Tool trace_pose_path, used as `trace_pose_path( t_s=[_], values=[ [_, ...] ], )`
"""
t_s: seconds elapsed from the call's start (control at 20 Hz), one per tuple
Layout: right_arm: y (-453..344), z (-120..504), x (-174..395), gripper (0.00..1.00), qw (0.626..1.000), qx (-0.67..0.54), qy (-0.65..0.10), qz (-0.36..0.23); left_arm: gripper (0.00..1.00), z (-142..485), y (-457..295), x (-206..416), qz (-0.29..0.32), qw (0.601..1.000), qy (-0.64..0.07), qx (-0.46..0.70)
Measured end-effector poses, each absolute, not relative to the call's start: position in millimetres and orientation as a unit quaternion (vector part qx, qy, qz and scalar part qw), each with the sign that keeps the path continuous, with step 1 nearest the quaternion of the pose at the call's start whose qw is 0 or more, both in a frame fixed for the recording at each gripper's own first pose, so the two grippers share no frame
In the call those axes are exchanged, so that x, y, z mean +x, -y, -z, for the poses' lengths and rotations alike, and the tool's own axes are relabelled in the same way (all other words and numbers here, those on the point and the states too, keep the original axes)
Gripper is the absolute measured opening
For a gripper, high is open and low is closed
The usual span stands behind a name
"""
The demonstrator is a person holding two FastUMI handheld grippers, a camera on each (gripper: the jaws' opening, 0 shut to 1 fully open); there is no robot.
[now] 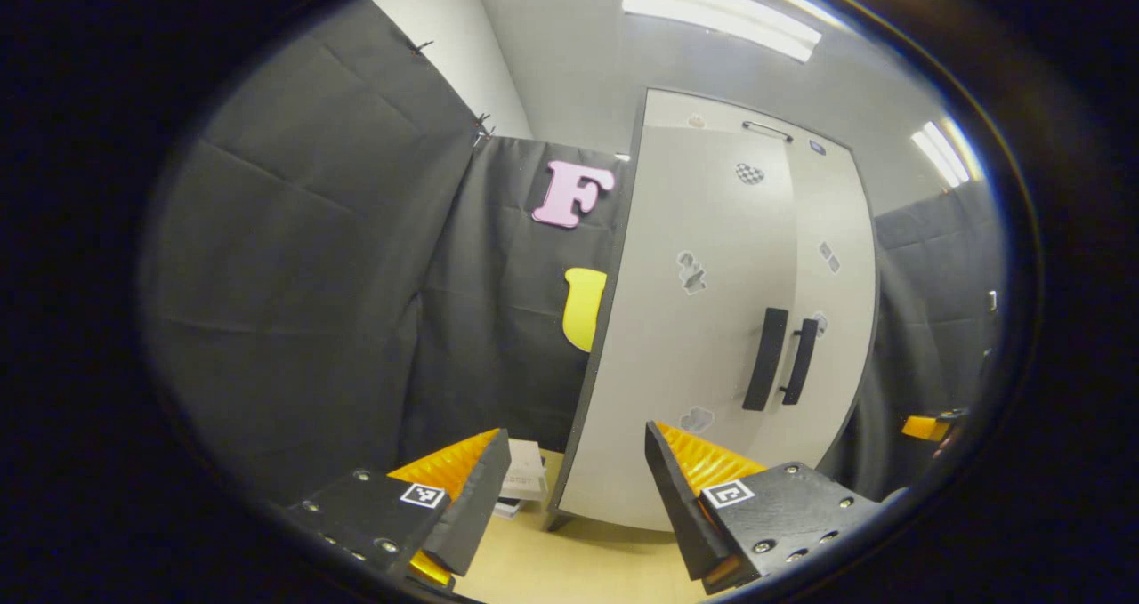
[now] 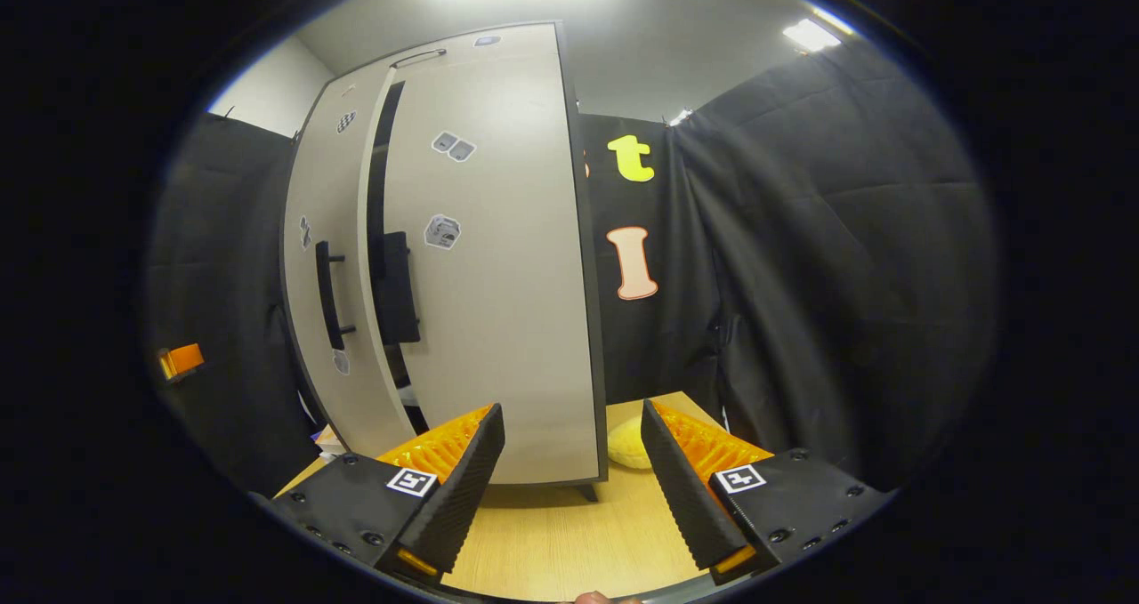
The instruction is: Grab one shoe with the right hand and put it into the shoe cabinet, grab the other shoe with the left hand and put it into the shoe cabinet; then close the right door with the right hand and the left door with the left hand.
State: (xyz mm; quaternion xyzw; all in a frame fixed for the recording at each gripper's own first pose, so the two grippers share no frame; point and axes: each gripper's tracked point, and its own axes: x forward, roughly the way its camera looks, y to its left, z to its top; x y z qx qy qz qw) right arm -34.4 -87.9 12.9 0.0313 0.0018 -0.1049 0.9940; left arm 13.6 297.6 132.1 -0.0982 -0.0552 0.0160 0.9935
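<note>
Wooden floor, one cabinet, two doors

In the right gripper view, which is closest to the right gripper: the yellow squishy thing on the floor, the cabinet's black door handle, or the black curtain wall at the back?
Counting from the right gripper:
1. The yellow soft thing, low on the wooden floor just past the fingers, beside the cabinet's right corner.
2. The black door handle, up on the left.
3. The black curtain wall, behind, on the right.
</note>
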Motion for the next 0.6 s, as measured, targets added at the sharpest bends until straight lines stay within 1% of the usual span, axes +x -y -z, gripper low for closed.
trace_pose_path(
  t_s=[0.05, 0.1, 0.15, 0.2, 0.25, 0.35, 0.4, 0.55, 0.6],
  values=[
    [88, -13, -35, 0.98, 0.994, 0.029, -0.003, 0.107, 0.88, -131, -295, 15, -0.012, 0.993, 0.053, -0.101],
    [88, -14, -34, 0.98, 0.994, 0.027, -0.003, 0.109, 0.92, -129, -295, 16, -0.012, 0.993, 0.051, -0.101],
    [88, -16, -33, 0.98, 0.994, 0.027, -0.002, 0.109, 0.92, -128, -294, 17, -0.011, 0.994, 0.050, -0.099],
    [87, -17, -32, 0.98, 0.994, 0.028, -0.001, 0.109, 0.88, -128, -294, 16, -0.011, 0.994, 0.050, -0.095],
    [86, -18, -32, 0.98, 0.994, 0.029, -0.001, 0.108, 0.92, -128, -293, 18, -0.011, 0.995, 0.049, -0.091],
    [85, -23, -32, 0.98, 0.994, 0.029, 0.005, 0.105, 0.92, -129, -292, 18, -0.011, 0.995, 0.047, -0.083],
    [84, -24, -32, 0.98, 0.994, 0.026, 0.010, 0.105, 0.88, -129, -291, 19, -0.010, 0.996, 0.047, -0.080],
    [85, -21, -34, 0.98, 0.994, 0.025, 0.007, 0.107, 0.88, -129, -287, 21, -0.007, 0.997, 0.045, -0.069],
    [86, -19, -36, 0.92, 0.994, 0.029, 0.006, 0.108, 0.88, -128, -287, 20, -0.007, 0.997, 0.044, -0.066]
  ],
)
